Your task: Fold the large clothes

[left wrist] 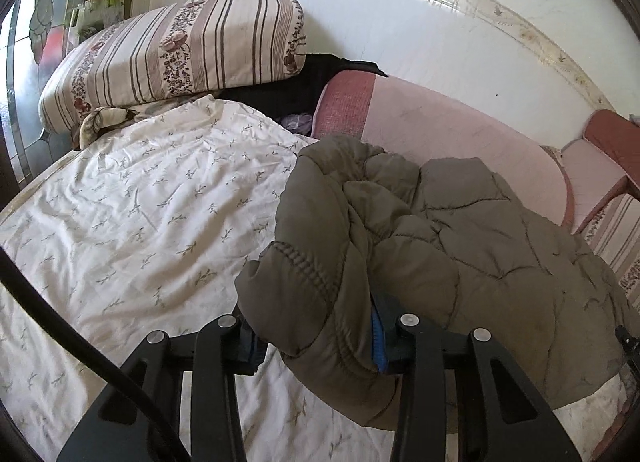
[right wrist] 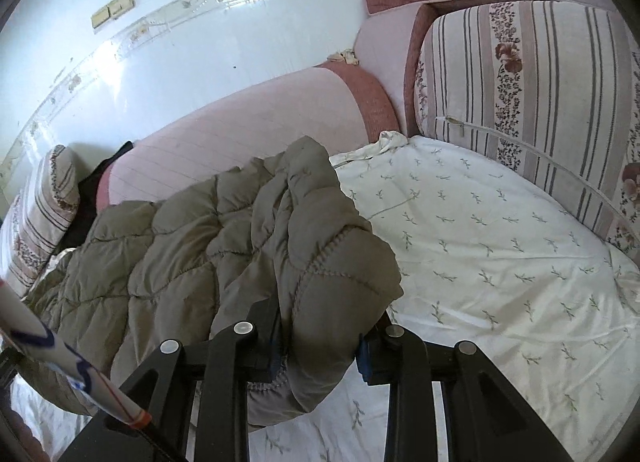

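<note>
Fabric fills both claws: the left gripper point(left wrist: 320, 338) is clamped on a bunched edge of the olive-green quilted puffer jacket point(left wrist: 460, 246), and the right gripper point(right wrist: 320, 346) pinches another stitched edge of the same jacket point(right wrist: 180, 254), padding squeezed between each pair of blue-lined pads. From the left claw the bulk of the garment spreads away to the right and forward; from the right claw it spreads to the left and forward, so the two grips sit at opposite ends of one edge and the jacket's long axis runs between them, roughly parallel to the pink cushioned bolster point(left wrist: 460, 142) behind it. The held edge is raised clear of the white leaf-print bedsheet point(left wrist: 140, 202), while the far part of the jacket rests on the sheet against the bolster. Neither hand is nearer; the likely next move is carrying this edge forward over the resting part, both hands level.
</note>
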A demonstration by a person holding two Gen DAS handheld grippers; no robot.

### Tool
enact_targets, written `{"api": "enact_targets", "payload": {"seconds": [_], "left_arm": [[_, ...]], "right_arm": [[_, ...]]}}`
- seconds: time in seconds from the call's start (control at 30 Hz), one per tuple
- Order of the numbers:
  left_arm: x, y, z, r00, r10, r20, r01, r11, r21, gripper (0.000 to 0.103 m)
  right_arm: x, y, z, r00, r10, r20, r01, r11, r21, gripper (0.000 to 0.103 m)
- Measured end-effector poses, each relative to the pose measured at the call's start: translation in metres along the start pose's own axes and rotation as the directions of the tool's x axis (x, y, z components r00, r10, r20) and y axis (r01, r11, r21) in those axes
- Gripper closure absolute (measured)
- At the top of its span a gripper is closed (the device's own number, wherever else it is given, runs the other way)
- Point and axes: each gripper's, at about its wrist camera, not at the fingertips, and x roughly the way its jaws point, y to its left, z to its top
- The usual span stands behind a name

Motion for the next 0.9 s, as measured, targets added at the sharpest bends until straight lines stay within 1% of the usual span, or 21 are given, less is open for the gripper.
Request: {"api": "enact_targets", "payload": {"seconds": [0.13, 0.27, 0.33, 0.43, 0.57, 0.63, 0.7, 0.73, 0.77, 0.8, 0.83, 0.87, 0.9], "left_arm": [[-0.029, 0.002, -0.011, 1.000, -0.004, 0.000, 0.004, 1.000, -0.008, 0.064], [-0.067, 0.010, -0.029, 1.000, -0.011, 0.001, 0.011, 1.000, -0.023, 0.064], [-0.082, 0.015, -0.040, 1.000, -0.016, -0.001, 0.016, 1.000, -0.025, 0.064], [-0.103, 0.026, -0.061, 0.999, -0.033, -0.017, 0.032, 0.999, -0.033, 0.064], [-0.115, 0.035, -0.088, 0.998, -0.030, -0.050, 0.029, 0.999, -0.019, 0.062], [-0.111, 0.043, -0.101, 0.995, -0.037, -0.089, 0.032, 0.998, -0.051, 0.059], [-0.101, 0.054, -0.111, 0.991, -0.032, -0.132, 0.020, 0.996, -0.088, 0.055], [-0.093, 0.060, -0.116, 0.985, -0.033, -0.170, 0.013, 0.993, -0.118, 0.053], [-0.087, 0.065, -0.118, 0.981, -0.040, -0.190, 0.012, 0.989, -0.145, 0.050], [-0.084, 0.069, -0.120, 0.978, -0.047, -0.201, 0.013, 0.986, -0.165, 0.047], [-0.082, 0.073, -0.122, 0.977, -0.046, -0.206, 0.009, 0.984, -0.176, 0.043], [-0.082, 0.074, -0.123, 0.979, -0.028, -0.201, -0.006, 0.986, -0.167, 0.038], [-0.083, 0.074, -0.124, 0.981, -0.002, -0.193, -0.027, 0.989, -0.148, 0.036]], "right_arm": [[-0.031, -0.006, -0.005, 1.000, 0.027, 0.016, -0.027, 1.000, 0.007, 0.073], [-0.065, -0.015, -0.014, 0.998, 0.047, 0.029, -0.048, 0.998, 0.029, 0.073], [-0.081, -0.022, -0.023, 0.998, 0.061, 0.030, -0.062, 0.997, 0.035, 0.073], [-0.101, -0.040, -0.047, 0.997, 0.075, 0.005, -0.076, 0.995, 0.066, 0.073], [-0.108, -0.055, -0.069, 0.996, 0.076, -0.045, -0.072, 0.993, 0.097, 0.073], [-0.103, -0.063, -0.078, 0.994, 0.078, -0.079, -0.069, 0.990, 0.121, 0.073], [-0.096, -0.069, -0.088, 0.991, 0.069, -0.116, -0.054, 0.991, 0.125, 0.073], [-0.089, -0.072, -0.093, 0.988, 0.055, -0.147, -0.037, 0.992, 0.124, 0.073], [-0.083, -0.075, -0.097, 0.984, 0.049, -0.169, -0.028, 0.991, 0.129, 0.073], [-0.078, -0.079, -0.101, 0.980, 0.047, -0.194, -0.020, 0.990, 0.142, 0.072], [-0.073, -0.083, -0.104, 0.976, 0.048, -0.213, -0.014, 0.988, 0.154, 0.072], [-0.068, -0.085, -0.106, 0.973, 0.050, -0.226, -0.013, 0.987, 0.163, 0.072], [-0.065, -0.088, -0.108, 0.970, 0.054, -0.238, -0.012, 0.984, 0.176, 0.071]]}}
